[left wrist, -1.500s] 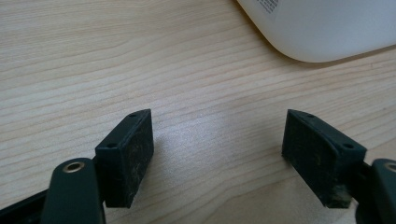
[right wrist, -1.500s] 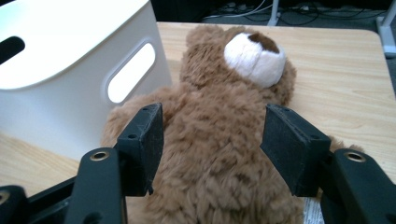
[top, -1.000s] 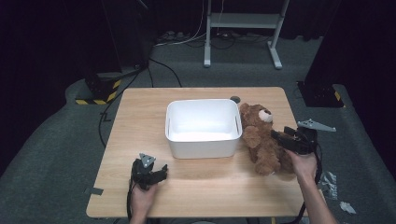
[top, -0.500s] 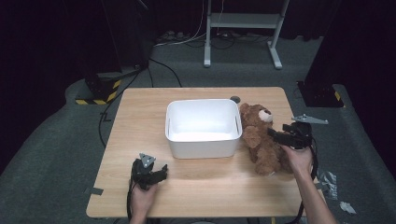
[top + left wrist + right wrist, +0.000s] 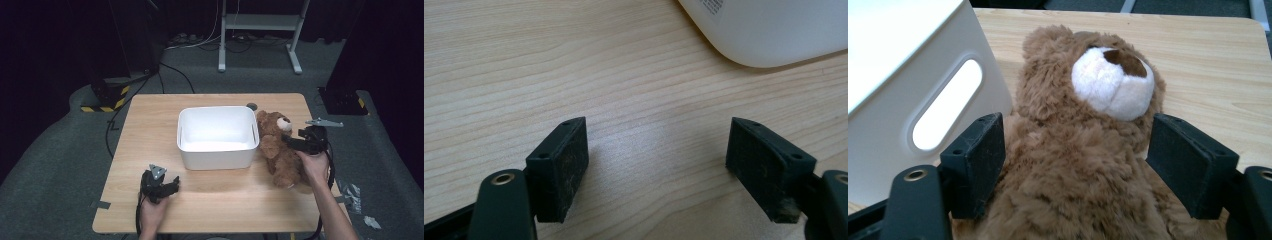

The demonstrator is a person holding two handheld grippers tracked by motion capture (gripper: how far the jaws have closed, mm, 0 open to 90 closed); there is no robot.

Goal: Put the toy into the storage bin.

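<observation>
The teddy bear [image 5: 280,150] lies on its back on the worktop [image 5: 150,120], right beside the white tub [image 5: 217,137]; its legs are cut off in the right gripper view. The right gripper [image 5: 1073,165] has just been opening its jaws, which straddle the bear's chest; whether the pads touch the fur is hard to tell. The left gripper [image 5: 659,165] rests with its jaws open over bare wood.

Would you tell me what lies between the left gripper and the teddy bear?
In the high view, bare wooden table and the near right corner of the white bin lie between the left gripper and the teddy bear.
</observation>
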